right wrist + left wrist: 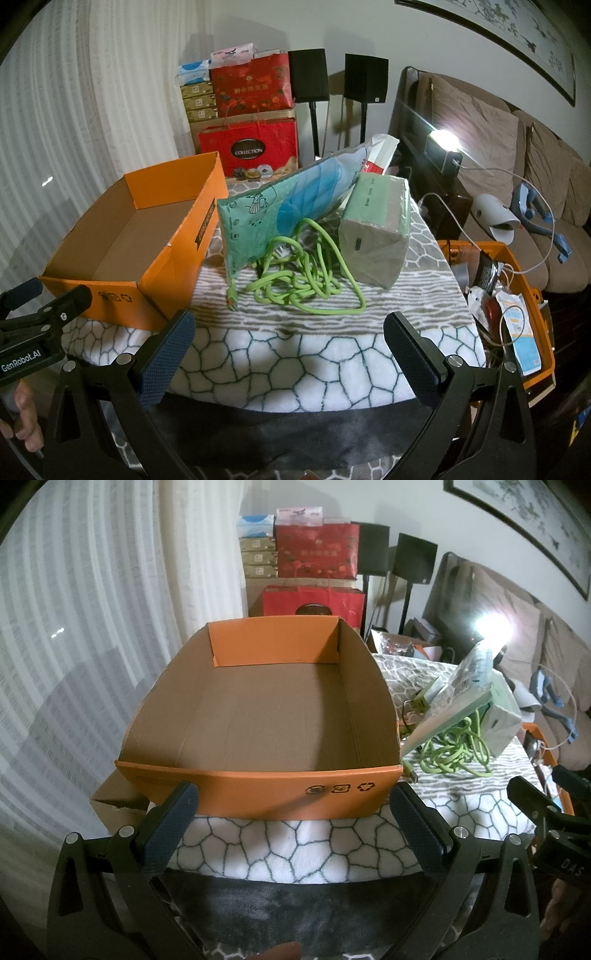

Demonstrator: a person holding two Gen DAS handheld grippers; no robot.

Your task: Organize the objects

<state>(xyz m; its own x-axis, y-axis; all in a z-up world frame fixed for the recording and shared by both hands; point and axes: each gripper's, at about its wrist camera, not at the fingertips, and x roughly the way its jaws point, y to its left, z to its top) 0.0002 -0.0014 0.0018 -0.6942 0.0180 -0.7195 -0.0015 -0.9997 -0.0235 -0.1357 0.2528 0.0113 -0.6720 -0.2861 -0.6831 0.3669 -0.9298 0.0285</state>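
Left hand-held gripper (295, 805) jaws spread wide, nothing between them, aimed down at the near wall of the orange cardboard box (258, 790); box sits just ahead of the fingertips, interior bare. Right hand-held gripper (290, 332) also wide open and empty, hovering over the patterned blanket (295, 354) covering the tabletop. Ahead of it, apart from the fingers: tangled green cable (306, 284), teal plastic package (280, 210) leaning tilted over the cable, wrapped green tissue pack (376, 236) beside it to the right. Box is left of these things. Second orange bin (532, 291) with clutter at far right.
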